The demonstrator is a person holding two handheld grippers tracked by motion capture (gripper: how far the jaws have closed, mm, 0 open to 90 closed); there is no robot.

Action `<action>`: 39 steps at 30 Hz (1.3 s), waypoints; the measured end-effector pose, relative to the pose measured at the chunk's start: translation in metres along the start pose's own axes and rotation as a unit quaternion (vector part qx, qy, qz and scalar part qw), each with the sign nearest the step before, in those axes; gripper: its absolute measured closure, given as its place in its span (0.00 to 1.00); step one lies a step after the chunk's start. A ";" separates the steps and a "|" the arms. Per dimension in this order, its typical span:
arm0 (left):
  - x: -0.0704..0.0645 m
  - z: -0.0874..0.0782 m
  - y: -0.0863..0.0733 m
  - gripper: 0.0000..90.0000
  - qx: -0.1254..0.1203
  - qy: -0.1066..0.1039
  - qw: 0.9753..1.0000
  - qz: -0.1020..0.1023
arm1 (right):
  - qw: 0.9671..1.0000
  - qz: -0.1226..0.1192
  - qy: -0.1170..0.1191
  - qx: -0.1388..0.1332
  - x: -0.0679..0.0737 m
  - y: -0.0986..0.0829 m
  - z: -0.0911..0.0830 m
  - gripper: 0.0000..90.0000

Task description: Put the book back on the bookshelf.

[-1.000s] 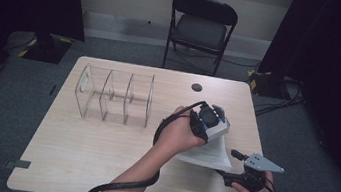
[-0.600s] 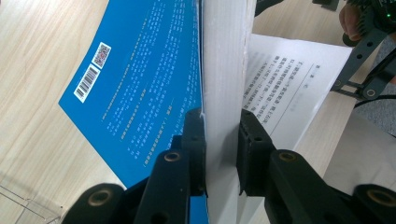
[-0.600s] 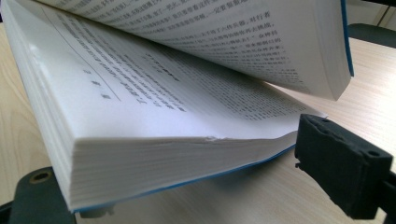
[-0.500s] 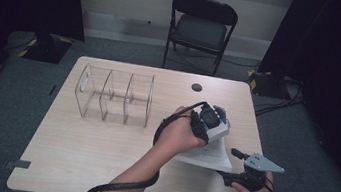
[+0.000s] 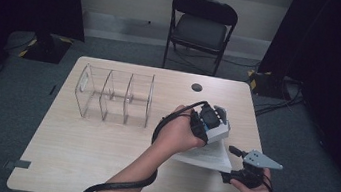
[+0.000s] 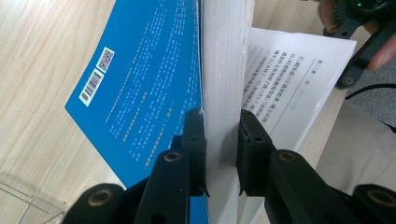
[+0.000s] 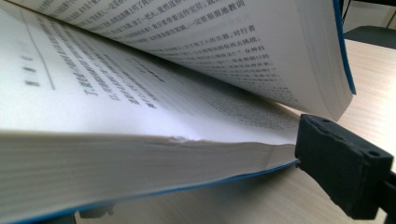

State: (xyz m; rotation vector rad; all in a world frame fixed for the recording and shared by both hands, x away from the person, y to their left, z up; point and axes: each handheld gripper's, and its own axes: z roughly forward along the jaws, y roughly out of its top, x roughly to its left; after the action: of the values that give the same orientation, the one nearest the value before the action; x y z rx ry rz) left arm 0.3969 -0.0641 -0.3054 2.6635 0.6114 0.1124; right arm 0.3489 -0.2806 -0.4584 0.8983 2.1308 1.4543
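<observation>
A thick paperback book (image 5: 206, 155) with a blue cover (image 6: 144, 93) lies open near the table's right front. My left gripper (image 6: 222, 140) is shut on a raised block of its pages, the cover on one side and the printed page (image 6: 289, 88) on the other. In the high view the left gripper (image 5: 212, 124) stands over the book. My right gripper (image 5: 227, 163) sits at the book's right edge, jaws apart. In the right gripper view one fingertip (image 7: 341, 163) rests beside the corner of the lower page stack (image 7: 140, 158). The other jaw is mostly hidden under the book.
A clear plastic divider rack (image 5: 115, 96) stands left of centre on the wooden table (image 5: 74, 153). A small black disc (image 5: 196, 87) lies near the far edge. A folding chair (image 5: 201, 27) stands behind the table. Cables trail from both grippers.
</observation>
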 end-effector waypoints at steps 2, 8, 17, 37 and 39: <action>-0.001 -0.001 0.001 0.84 0.000 0.000 1.000 -0.002 | 1.000 -0.001 0.001 0.000 0.000 0.002 0.000 0.14; -0.004 -0.004 0.004 0.84 -0.003 -0.001 1.000 0.011 | 1.000 -0.016 -0.003 -0.012 -0.001 0.010 -0.005 0.14; -0.006 -0.008 0.006 0.84 -0.009 -0.007 1.000 0.016 | 0.999 -0.035 0.000 -0.014 -0.006 0.020 -0.009 0.11; -0.006 -0.022 0.008 0.84 -0.013 -0.016 1.000 0.024 | 0.997 -0.068 0.028 -0.009 -0.008 0.042 -0.010 0.10; -0.006 -0.024 0.009 0.84 -0.011 -0.018 0.999 0.030 | 0.997 -0.075 0.030 -0.005 -0.008 0.045 -0.011 0.10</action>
State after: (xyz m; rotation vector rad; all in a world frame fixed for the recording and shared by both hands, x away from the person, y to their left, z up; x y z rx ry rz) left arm 0.3912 -0.0649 -0.2796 2.6561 0.5167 0.0872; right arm 0.3599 -0.2824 -0.4123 0.6814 2.1802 1.4317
